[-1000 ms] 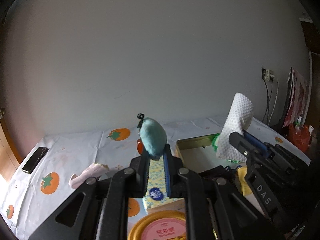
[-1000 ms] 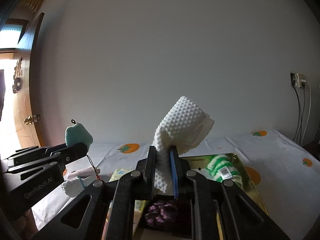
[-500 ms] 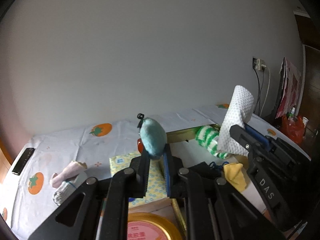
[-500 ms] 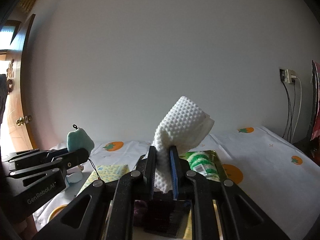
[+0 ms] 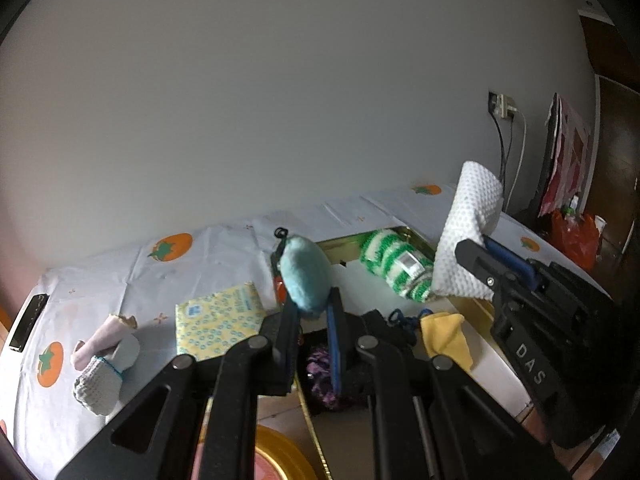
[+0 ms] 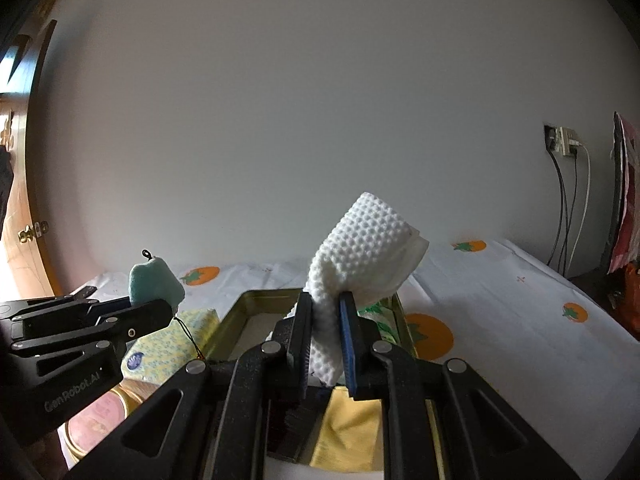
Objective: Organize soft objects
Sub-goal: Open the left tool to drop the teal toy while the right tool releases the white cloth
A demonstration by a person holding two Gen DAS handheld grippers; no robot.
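1. I see the surface [image 5: 224,248] first, under a white cloth printed with orange fruit; it runs back to a plain pale wall.
2. On it lies a shallow gold metal tray [image 6: 230,322] with low walls. Inside are a fuzzy green-and-white striped roll [image 5: 394,266] at the far end, a folded yellow cloth [image 5: 446,338], and a dark purple fluffy thing [image 5: 320,372] nearer me (I cannot tell what it is).
3. My right tongs [image 6: 326,340] are pinched tight on a white dimpled cloth [image 6: 362,248], folded and standing up above the tray. From the left camera the right tongs [image 5: 486,258] show from the side, over the tray's right edge.
4. My left tongs [image 5: 312,316] are clamped on a small teal plush [image 5: 306,276], egg-shaped with a black loop on top, held above the tray's near left part. The right camera shows the left tongs [image 6: 160,312] side-on, with a thin cord dangling below the plush.
5. A yellow tissue pack [image 5: 218,318] with blue dots lies left of the tray, just beside it.
6. Only the left camera shows a pink and white rolled sock bundle [image 5: 104,364] further left, and a dark phone [image 5: 28,322] at the surface's edge.
7. A round gold-rimmed pink lid [image 6: 98,416] sits nearest me, below the tissue pack.
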